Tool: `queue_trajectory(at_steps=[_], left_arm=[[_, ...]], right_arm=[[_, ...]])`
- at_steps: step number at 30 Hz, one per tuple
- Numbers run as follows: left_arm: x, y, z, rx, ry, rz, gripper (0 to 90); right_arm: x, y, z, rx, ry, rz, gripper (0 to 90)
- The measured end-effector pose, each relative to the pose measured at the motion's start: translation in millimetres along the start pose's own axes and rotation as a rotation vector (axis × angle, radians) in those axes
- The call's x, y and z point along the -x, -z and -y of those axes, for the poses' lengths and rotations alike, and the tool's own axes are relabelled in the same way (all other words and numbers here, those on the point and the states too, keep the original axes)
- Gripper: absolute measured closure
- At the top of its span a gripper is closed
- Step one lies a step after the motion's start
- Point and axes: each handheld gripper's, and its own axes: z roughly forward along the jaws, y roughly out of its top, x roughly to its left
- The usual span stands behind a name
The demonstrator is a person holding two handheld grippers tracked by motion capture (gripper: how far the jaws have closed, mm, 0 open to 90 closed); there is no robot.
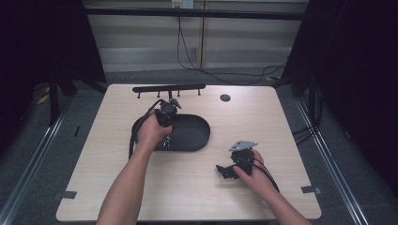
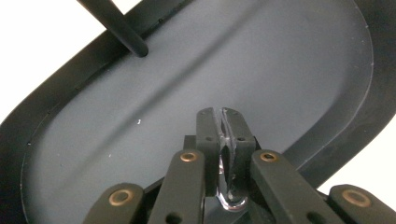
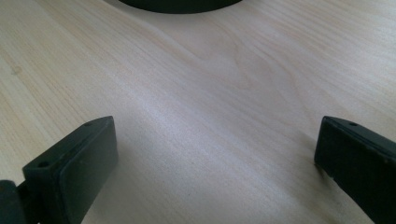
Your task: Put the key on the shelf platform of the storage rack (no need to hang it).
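Left tongs (image 2: 225, 135) are closed on a small shiny metal piece (image 2: 229, 198), seemingly a hook, though too little of it shows to name it surely; the piece sits between the jaws with its rounded end toward the hand. The left tongs hang above the left end of the black oval tray (image 1: 197, 133), which lies near the middle of the surface (image 1: 263, 117). The tray's long axis runs left to right, parallel to the black peg rail (image 1: 169, 87) just beyond its far rim. In the left gripper view a dark peg (image 2: 122, 31) juts over the tray's rim. Right tongs (image 3: 215, 158) are open and empty, low over bare wood to the right of the tray and nearer the person, well apart from it. The left hand (image 1: 150, 131) is much the nearer to tray and rail; the coming move probably turns on the rail lying just beyond the left tongs.
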Motion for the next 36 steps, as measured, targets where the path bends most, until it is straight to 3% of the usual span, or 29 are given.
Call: queue_trajectory(at_steps=[18,28,36], left_arm=[[2.3,8.8,8.4,0.008,0.015,0.032,80.0],[2.7,15.9,13.7,0.047,0.043,0.048,72.8],[5.2,23.8,16.1,0.053,0.041,0.052,67.2]], right_arm=[[-0.6,0.0,-0.1,-0.001,-0.001,0.000,0.0],[-1.0,-0.2,0.0,0.003,0.004,0.001,0.0],[-1.3,-0.2,0.0,0.003,0.000,-0.002,0.0]])
